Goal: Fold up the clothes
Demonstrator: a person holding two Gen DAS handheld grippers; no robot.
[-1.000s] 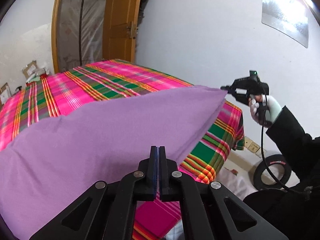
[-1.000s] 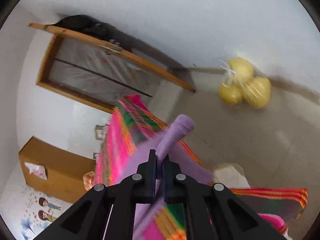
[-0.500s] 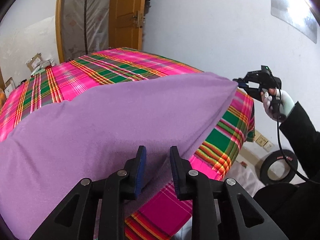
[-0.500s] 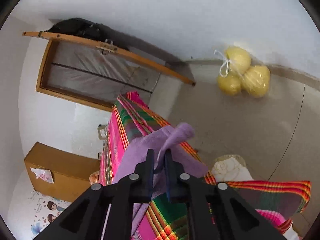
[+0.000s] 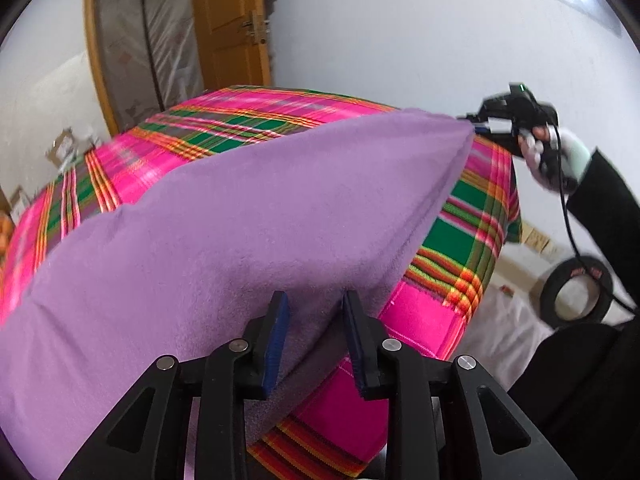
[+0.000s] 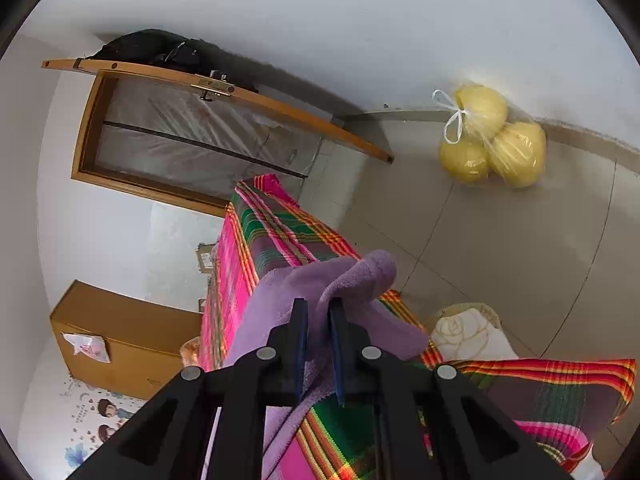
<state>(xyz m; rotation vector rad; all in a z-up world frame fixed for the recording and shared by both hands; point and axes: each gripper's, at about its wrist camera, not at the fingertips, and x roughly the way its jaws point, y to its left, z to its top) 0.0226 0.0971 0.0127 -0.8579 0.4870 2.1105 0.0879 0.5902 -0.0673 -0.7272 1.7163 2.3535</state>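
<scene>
The purple cloth is seen stretched over the plaid-covered bed, near its right edge. The left gripper stands spread, with a fold of cloth lying loose between its fingers; the right gripper is nearly pressed together — a corner seems pinched, though a slim gap shows. The fold is best laid flat and aligned before that corner is freed — any slack should be smoothed out.
</scene>
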